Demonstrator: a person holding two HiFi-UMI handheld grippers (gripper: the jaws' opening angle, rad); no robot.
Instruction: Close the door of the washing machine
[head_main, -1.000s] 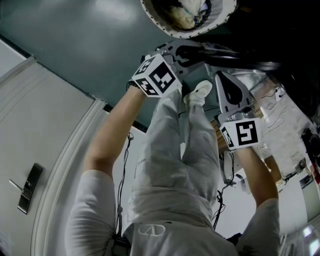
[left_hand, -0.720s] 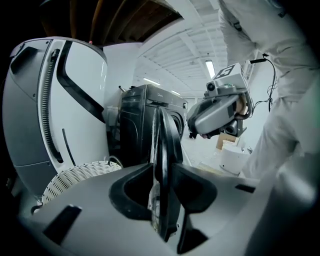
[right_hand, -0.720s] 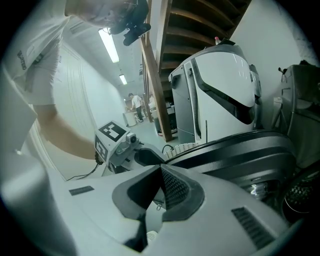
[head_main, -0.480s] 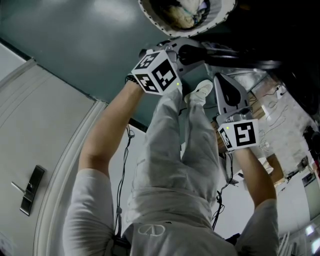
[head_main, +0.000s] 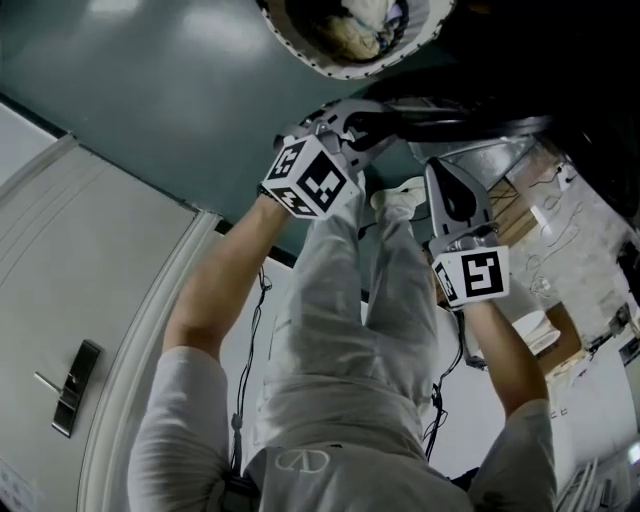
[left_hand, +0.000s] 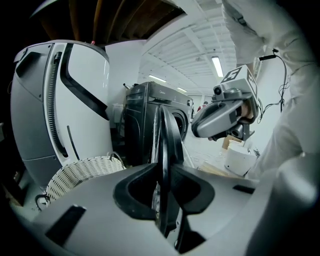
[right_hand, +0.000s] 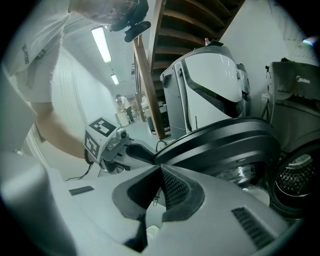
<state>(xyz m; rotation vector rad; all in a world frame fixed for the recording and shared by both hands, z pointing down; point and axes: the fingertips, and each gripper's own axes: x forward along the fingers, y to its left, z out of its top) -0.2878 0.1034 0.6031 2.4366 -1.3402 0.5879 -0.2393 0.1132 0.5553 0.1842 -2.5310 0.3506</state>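
The washing machine's round black door (left_hand: 165, 135) stands open, edge-on between my left gripper's (left_hand: 162, 172) jaws. They have just been closing and the pads now press on its rim. In the head view my left gripper (head_main: 375, 118) sits at the door's (head_main: 470, 112) edge. My right gripper (right_hand: 160, 175) is shut with nothing in it, just beside the door's dark outer face (right_hand: 225, 145). The drum opening (right_hand: 295, 175) shows at the far right. In the head view my right gripper (head_main: 443, 168) hangs just below the door.
A white wicker basket (left_hand: 85, 172) with laundry stands by a tall white appliance (left_hand: 60, 100). The black machine body (left_hand: 145, 110) is behind the door. A white bucket (left_hand: 240, 160) and boards lie on the floor. A white room door (head_main: 90, 300) is at left.
My right gripper has shifted a little toward the washing machine door. My left gripper stays at the door's edge.
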